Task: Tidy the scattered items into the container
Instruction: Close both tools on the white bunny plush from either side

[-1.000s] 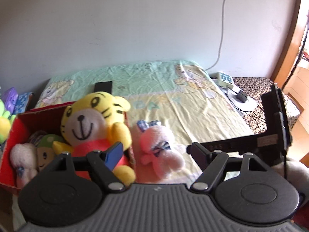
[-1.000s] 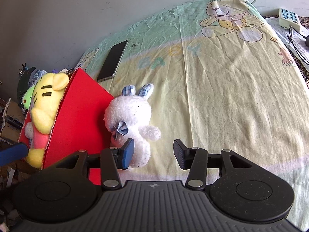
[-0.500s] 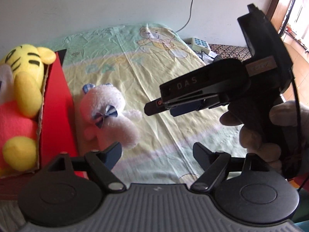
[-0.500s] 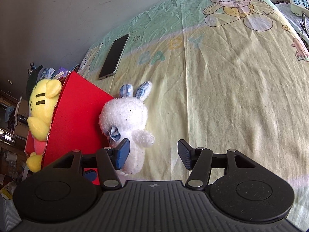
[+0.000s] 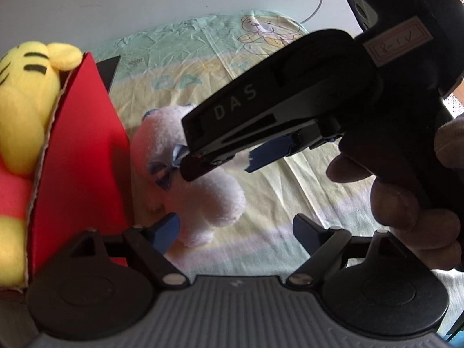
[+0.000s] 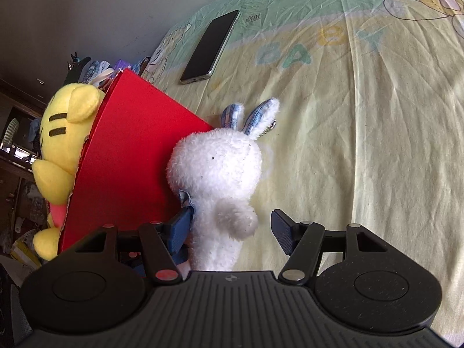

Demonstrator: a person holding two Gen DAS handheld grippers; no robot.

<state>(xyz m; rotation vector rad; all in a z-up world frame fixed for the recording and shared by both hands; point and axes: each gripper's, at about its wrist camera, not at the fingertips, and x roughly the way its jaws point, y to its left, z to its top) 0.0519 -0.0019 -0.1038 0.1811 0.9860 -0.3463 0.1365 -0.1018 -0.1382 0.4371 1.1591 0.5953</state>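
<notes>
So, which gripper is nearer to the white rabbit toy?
Right. The right gripper has its open fingers on both sides of the white rabbit toy. The left gripper is open too, a little back from it.

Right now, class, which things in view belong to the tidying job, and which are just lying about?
Job: white plush bunny, red box, yellow tiger plush, right claw.
Lying about: phone, baby-print sheet.
</notes>
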